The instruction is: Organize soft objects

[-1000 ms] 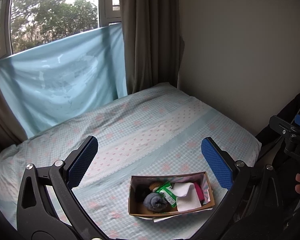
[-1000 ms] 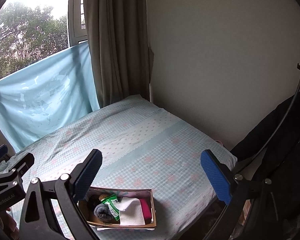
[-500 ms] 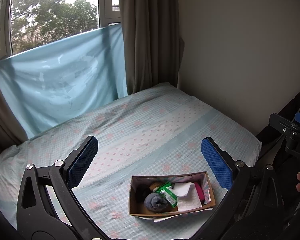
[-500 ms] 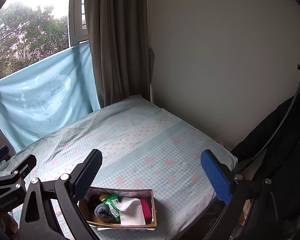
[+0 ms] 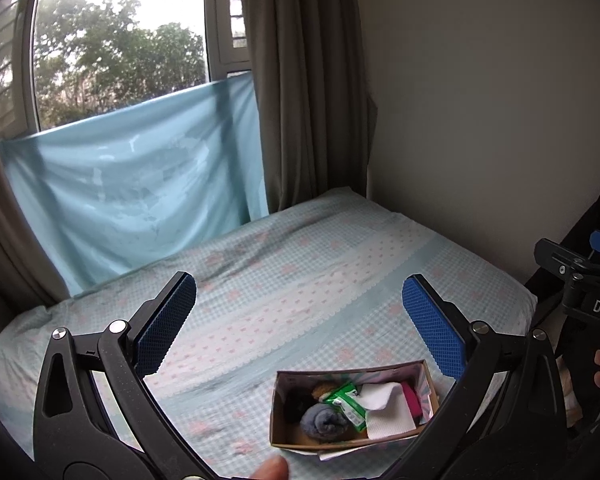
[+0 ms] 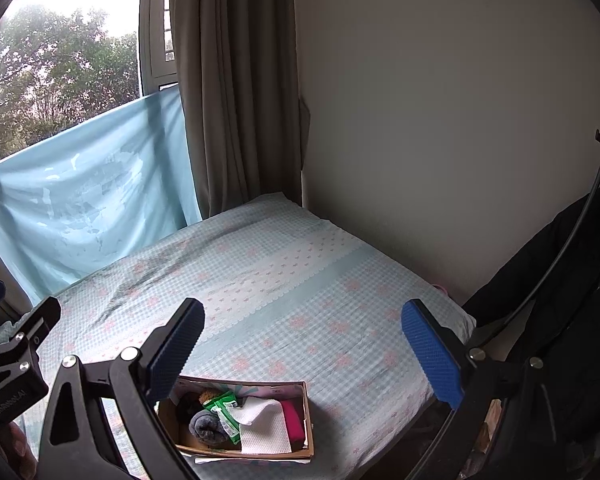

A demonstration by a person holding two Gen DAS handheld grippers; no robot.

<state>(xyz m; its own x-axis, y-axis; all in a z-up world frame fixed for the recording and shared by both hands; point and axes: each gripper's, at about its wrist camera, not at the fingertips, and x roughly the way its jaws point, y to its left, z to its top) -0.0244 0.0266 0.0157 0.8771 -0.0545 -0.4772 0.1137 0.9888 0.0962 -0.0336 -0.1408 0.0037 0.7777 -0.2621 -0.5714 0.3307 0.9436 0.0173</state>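
A cardboard box (image 5: 354, 438) lies near the bed's (image 5: 300, 280) near edge, its long axis running left to right, open top up. Inside: a rolled grey cloth (image 5: 325, 421), a green packet (image 5: 346, 400), a white textured towel (image 5: 386, 410) and a pink fabric piece (image 5: 412, 398). The left tongs (image 5: 300, 320) and right tongs (image 6: 302, 344) hang above, both spread wide and empty. The checked sheet beyond lies open.

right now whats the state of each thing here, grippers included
left gripper: open, empty, held above the bed
right gripper: open, empty
cardboard box: open-topped, resting on the bed, filled
grey rolled cloth: rolled up, in the box
white cloth: folded, in the box
pink cloth: tucked at the box's end
curtain: drawn aside
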